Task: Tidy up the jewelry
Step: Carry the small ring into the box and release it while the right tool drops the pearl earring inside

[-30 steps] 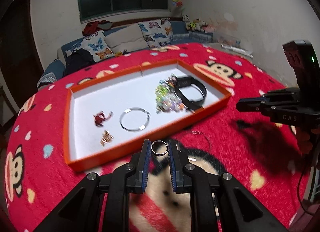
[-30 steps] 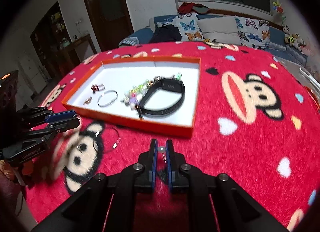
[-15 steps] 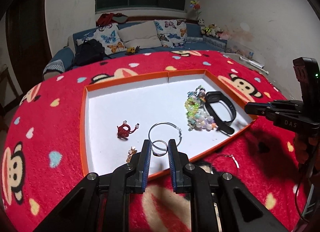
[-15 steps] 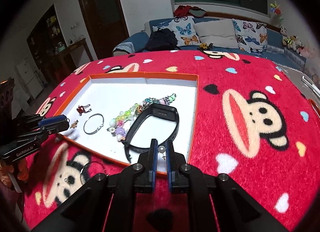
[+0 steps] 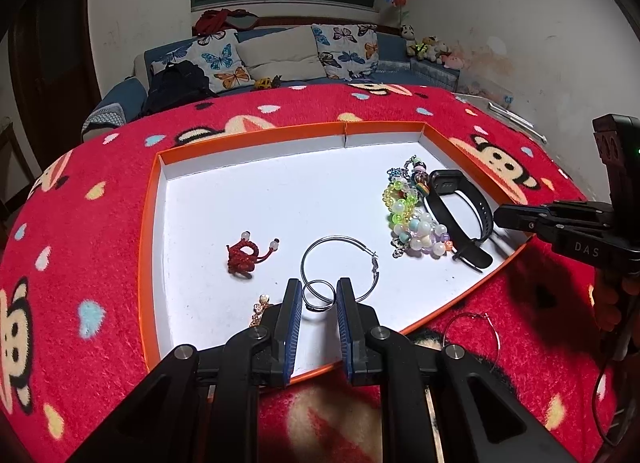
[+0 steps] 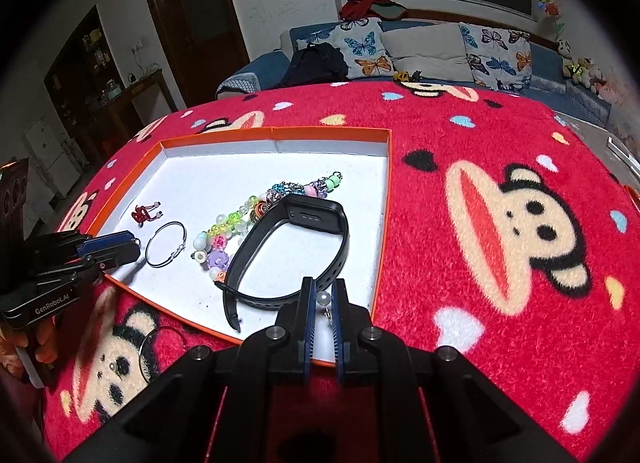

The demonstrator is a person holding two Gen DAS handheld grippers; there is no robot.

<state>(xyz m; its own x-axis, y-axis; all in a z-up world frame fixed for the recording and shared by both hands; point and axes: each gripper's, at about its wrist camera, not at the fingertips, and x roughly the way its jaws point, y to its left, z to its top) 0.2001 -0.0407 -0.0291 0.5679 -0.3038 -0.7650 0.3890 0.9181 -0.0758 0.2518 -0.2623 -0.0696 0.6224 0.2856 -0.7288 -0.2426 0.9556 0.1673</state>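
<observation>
An orange tray [image 5: 150, 247] with a white floor lies on the red blanket. My left gripper [image 5: 319, 295] is shut on a small silver ring [image 5: 319, 294], held over the tray's near edge. My right gripper [image 6: 324, 299] is shut on a pearl earring [image 6: 323, 297], held over the tray's near right corner. In the tray lie a large silver hoop [image 5: 340, 269], a red knotted cord piece [image 5: 244, 257], a small gold charm [image 5: 260, 305], a bead bracelet [image 5: 412, 219] and a black watch band [image 5: 460, 215]. The tray [image 6: 382, 231] also shows in the right wrist view.
A second thin hoop earring [image 5: 474, 333] lies on the blanket outside the tray's near edge; it also shows in the right wrist view [image 6: 160, 347]. The red monkey-print blanket [image 6: 500, 223] covers the table. A sofa with cushions [image 5: 280, 55] stands behind.
Both grippers have moved forward from over the blanket to over the tray's near edge, each still holding its piece.
</observation>
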